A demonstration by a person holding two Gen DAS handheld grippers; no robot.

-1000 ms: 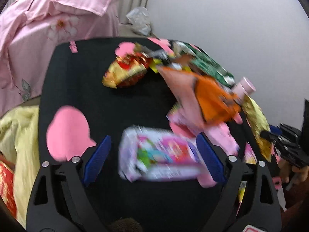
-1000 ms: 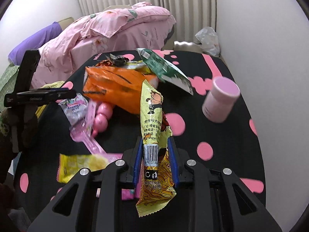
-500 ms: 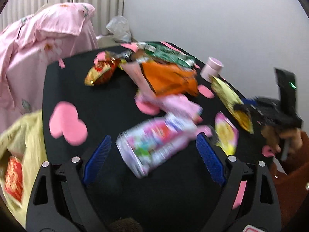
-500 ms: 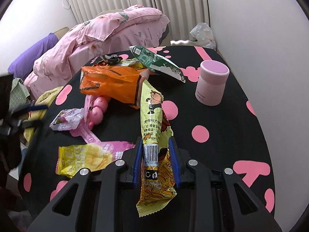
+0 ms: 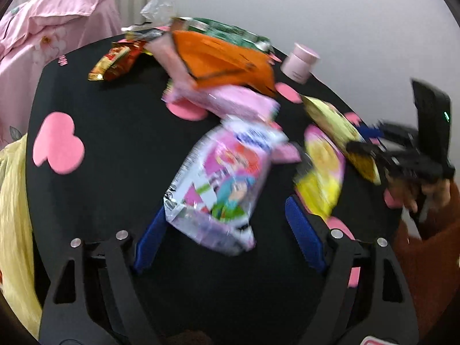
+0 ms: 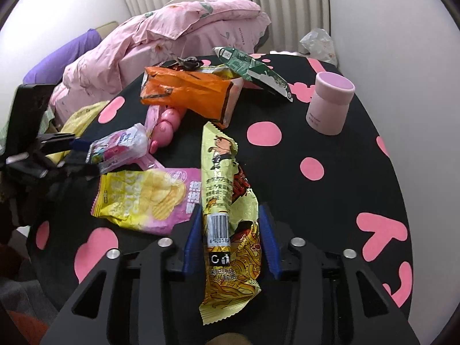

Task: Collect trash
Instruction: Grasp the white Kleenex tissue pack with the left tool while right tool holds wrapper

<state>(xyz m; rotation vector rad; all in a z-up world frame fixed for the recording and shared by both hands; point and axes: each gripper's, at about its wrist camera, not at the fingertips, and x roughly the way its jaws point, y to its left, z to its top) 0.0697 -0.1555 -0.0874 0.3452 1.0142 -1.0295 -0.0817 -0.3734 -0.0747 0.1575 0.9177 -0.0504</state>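
In the left wrist view a pink-and-white snack wrapper (image 5: pixel 221 184) lies on the black table between the blue pads of my left gripper (image 5: pixel 225 207). Those jaws are closing; the right pad still stands clear of the wrapper. In the right wrist view a long yellow noodle-snack packet (image 6: pixel 227 201) lies between the pads of my right gripper (image 6: pixel 230 208). Its jaws are opening, with a thin gap on each side of the packet. The left gripper (image 6: pixel 57 155) also shows at the left of that view, by the same pink wrapper (image 6: pixel 120 146).
On the black, pink-spotted table (image 6: pixel 345 172) lie an orange bag (image 6: pixel 187 92), a green wrapper (image 6: pixel 256 69), a yellow-and-pink chip bag (image 6: pixel 149 195), a pink toy (image 6: pixel 166 120) and a red-gold wrapper (image 5: pixel 115 60). A pink cup (image 6: pixel 330 103) stands at the far right. A pink duvet (image 6: pixel 172 28) lies behind.
The left gripper has swung across the table and its jaws have narrowed around the pink wrapper. The right gripper's pads have spread away from the yellow packet, which has sunk onto the table.
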